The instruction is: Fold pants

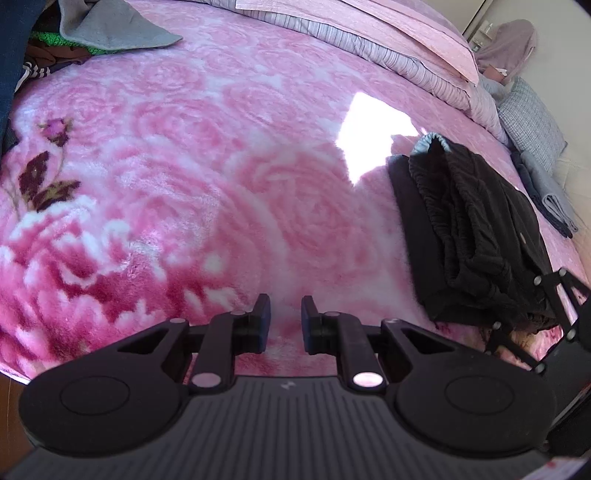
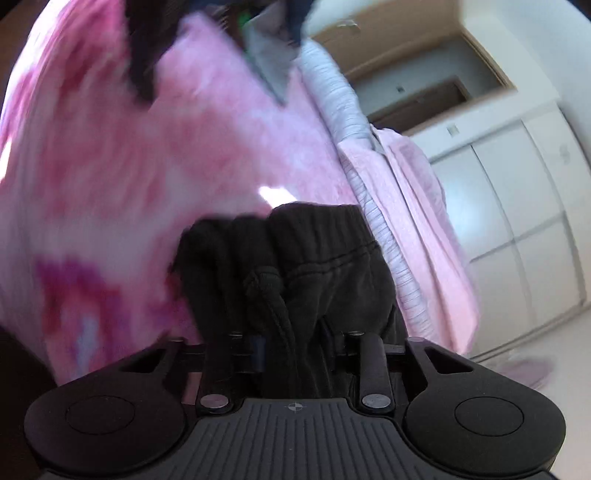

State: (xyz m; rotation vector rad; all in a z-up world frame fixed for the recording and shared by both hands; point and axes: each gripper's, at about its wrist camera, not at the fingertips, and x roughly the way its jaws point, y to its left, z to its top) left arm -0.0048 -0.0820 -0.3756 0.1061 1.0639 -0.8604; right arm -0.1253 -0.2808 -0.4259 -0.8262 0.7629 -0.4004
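Pants [image 1: 469,229], black and already bundled into a folded stack, lie on the pink rose-patterned blanket [image 1: 229,155] that covers the bed, to the right of the left tool [image 1: 285,320] and well apart from it. Their gathered elastic waistband points toward the far side of the bed, where a patch of bright sunlight [image 1: 373,129] falls on the blanket just beside them. The left tool hangs over bare blanket with its blue-padded fingers [image 1: 263,321] spread apart and nothing between them. In the right wrist view the right tool [image 2: 295,354] is clamped on the pants [image 2: 306,266]: black fabric and a drawstring cord [image 2: 273,302] fill the space between its two fingers, and the bunched waistband rises in front of the camera. That view is blurred, so finer detail of the grip cannot be told. The linkage of the right tool [image 1: 546,317] also shows at the right edge of the left wrist view, at the near end of the pants. A folded pink quilt with a striped lining [image 1: 369,33] lies along the far edge of the bed. A heap of other clothes [image 1: 74,40], including a grey piece and something green, sits at the far left corner. White cupboard doors [image 2: 517,206] stand beyond the bed.
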